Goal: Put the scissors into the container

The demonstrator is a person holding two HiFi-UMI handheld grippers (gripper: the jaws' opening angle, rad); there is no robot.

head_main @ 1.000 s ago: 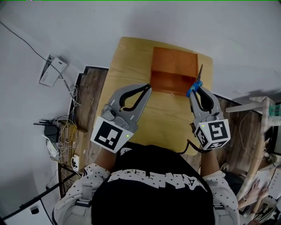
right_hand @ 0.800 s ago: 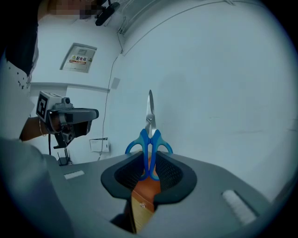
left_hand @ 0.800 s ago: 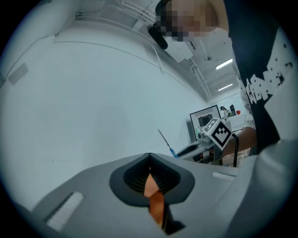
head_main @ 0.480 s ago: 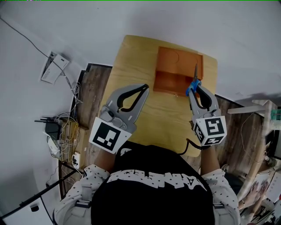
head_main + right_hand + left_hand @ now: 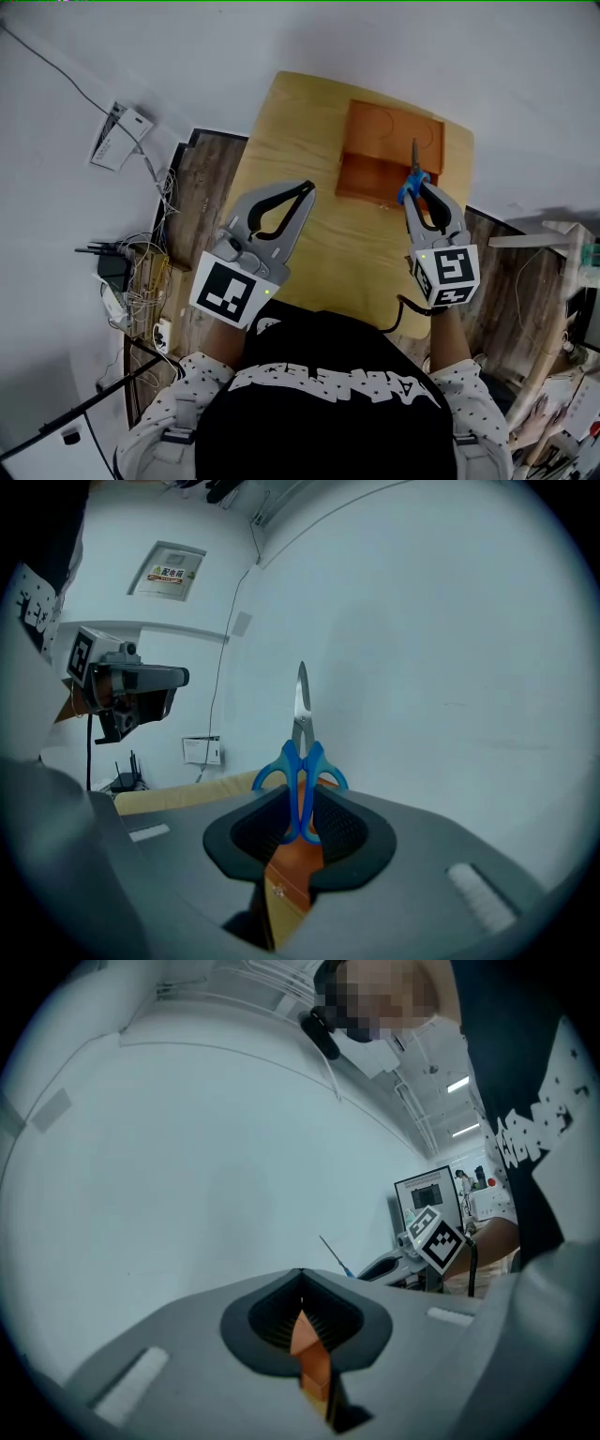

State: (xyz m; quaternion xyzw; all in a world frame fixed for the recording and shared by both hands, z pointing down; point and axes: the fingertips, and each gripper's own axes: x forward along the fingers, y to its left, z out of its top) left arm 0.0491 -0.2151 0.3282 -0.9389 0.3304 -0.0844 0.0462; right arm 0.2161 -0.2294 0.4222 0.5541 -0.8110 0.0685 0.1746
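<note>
An orange container [image 5: 380, 131] stands on the far part of a wooden table [image 5: 300, 122]. My right gripper [image 5: 413, 184] is shut on blue-handled scissors [image 5: 412, 178], whose closed blades point away from me over the container's right part. In the right gripper view the scissors [image 5: 300, 761] stand upright between the jaws, with the container [image 5: 292, 855] showing below. My left gripper [image 5: 307, 190] hangs over the table in front of the container's left corner, shut with nothing in it. Through its jaws [image 5: 300, 1283] a sliver of the container [image 5: 309, 1349] is visible.
On the wooden floor to the table's left lies a tangle of cables with a router [image 5: 117, 272]. A white box [image 5: 122, 136] sits against the wall. A pale stand [image 5: 553, 234] is at the right. My body hides the table's near edge.
My right gripper has brought the scissors from beside the container's right edge to above its right part, and somewhat lower. My left gripper has shifted only slightly.
</note>
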